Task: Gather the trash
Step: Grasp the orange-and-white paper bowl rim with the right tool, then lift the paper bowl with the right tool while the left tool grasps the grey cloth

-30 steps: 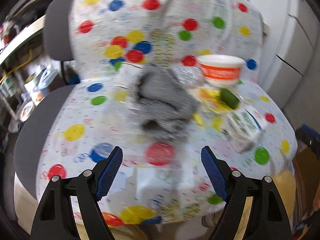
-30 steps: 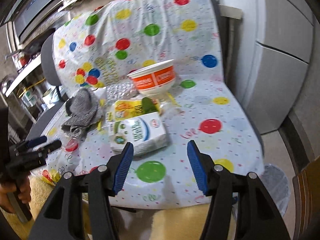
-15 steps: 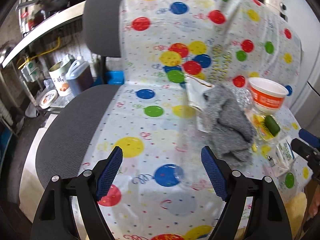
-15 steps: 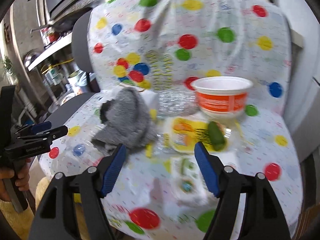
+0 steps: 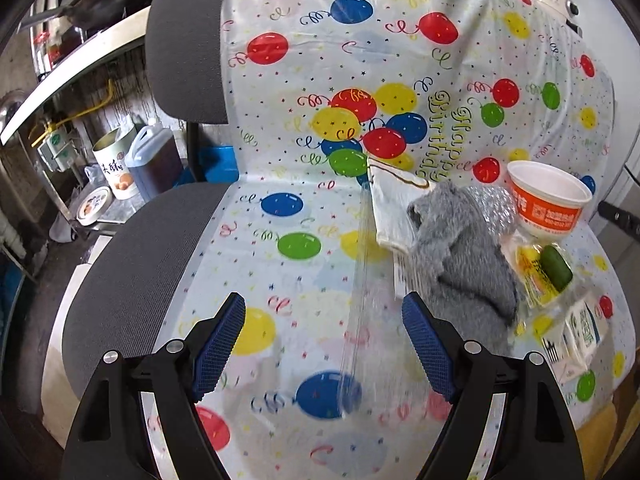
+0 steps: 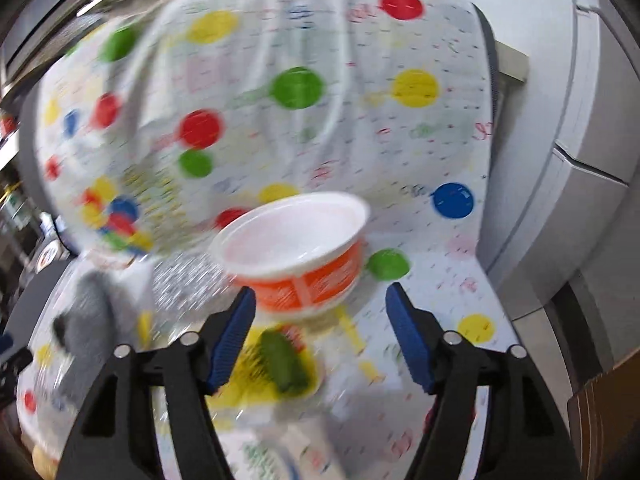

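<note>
A: What surface carries the trash?
B: A black mesh office chair (image 5: 132, 264) draped with a white plastic sheet printed with coloured balloons (image 5: 304, 216). The items lie in a cluster on the seat, toward the right in the left wrist view.

A: Which items are shown?
B: A white-rimmed orange paper bowl (image 5: 548, 204) stands upright at the far right of the cluster, close to the chair back. Near it lies a clear wrapper printed yellow, with a dark green piece on top (image 5: 554, 266). Left of the wrapper lies a crumpled grey fuzzy cloth (image 5: 464, 256), partly covering a flat white paper packet (image 5: 390, 208). A crinkled silvery piece (image 5: 490, 202) shows between cloth and bowl. A white carton with green print (image 5: 580, 332) lies nearest, at the right edge of the seat.

A: State of the left gripper (image 5: 324, 344)?
B: Its blue-padded fingers (image 5: 218, 344) stand wide apart and hold nothing; only bare sheet lies between them, with the cloth just right of the right finger.

A: And the right gripper (image 6: 320, 336)?
B: The view is motion-blurred. Its fingers (image 6: 408, 340) are apart and closing, gripping nothing; the bowl (image 6: 296, 252) sits just beyond the tips, and the green piece on the wrapper (image 6: 284, 360) lies below and between them.
</note>
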`<state>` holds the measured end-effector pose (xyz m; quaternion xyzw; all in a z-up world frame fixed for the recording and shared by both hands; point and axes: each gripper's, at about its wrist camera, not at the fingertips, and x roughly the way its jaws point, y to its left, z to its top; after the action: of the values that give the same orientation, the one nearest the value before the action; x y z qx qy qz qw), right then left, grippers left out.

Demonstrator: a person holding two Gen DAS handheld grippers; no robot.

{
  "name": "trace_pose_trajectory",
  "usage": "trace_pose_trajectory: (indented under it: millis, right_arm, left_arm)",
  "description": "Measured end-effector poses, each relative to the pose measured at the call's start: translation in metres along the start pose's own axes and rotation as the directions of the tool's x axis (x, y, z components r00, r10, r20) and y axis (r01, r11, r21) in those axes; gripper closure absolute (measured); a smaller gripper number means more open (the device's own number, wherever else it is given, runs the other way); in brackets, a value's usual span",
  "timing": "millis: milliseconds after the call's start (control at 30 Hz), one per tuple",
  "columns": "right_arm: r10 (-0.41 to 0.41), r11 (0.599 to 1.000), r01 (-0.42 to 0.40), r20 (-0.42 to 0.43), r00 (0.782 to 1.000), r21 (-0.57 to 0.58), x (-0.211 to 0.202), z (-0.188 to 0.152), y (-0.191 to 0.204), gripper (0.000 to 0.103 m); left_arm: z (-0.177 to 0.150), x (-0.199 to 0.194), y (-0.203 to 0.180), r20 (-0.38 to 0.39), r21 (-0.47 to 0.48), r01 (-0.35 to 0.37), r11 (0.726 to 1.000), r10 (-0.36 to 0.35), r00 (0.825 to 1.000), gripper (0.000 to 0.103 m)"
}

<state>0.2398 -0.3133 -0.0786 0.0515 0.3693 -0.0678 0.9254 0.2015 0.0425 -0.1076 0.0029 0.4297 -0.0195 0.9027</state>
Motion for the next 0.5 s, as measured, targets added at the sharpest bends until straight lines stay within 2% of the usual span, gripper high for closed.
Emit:
trace_pose_trajectory:
  millis: [100,167,233,300,400,500]
  right_arm:
    - [0.000,0.999,0.001,-0.013,1.000,0.049,0.017,0.013,-0.009,0.043]
    - [-0.001,0.997,0.005,-0.047,0.999,0.076,0.032,0.019,-0.015,0.049]
    - [0.031,0.994,-0.022,-0.086,0.996,0.108,0.045,0.019,-0.018,0.060]
    - [0.073,0.989,-0.056,-0.128,0.989,0.133,0.055,0.016,-0.019,0.065]
    - [0.099,0.987,-0.077,-0.146,0.984,0.143,0.057,0.007,-0.016,0.069]
    - [0.123,0.977,-0.099,-0.117,0.986,0.190,0.042,0.003,-0.020,0.081]
  left_arm:
    - [0.007,0.004,-0.005,0.001,0.004,-0.008,1.000,0.008,1.000,0.022]
    - [0.008,0.006,-0.010,0.000,0.009,-0.006,1.000,0.006,1.000,0.022]
    - [0.006,0.007,-0.015,-0.003,0.019,-0.004,1.000,0.004,1.000,0.022]
    - [0.002,0.007,-0.020,-0.006,0.033,-0.001,0.999,0.001,1.000,0.022]
    - [-0.006,0.001,-0.028,-0.003,0.045,0.020,0.999,-0.020,1.000,0.022]
    - [-0.012,-0.011,-0.039,0.014,0.077,0.036,0.996,-0.037,0.999,0.022]
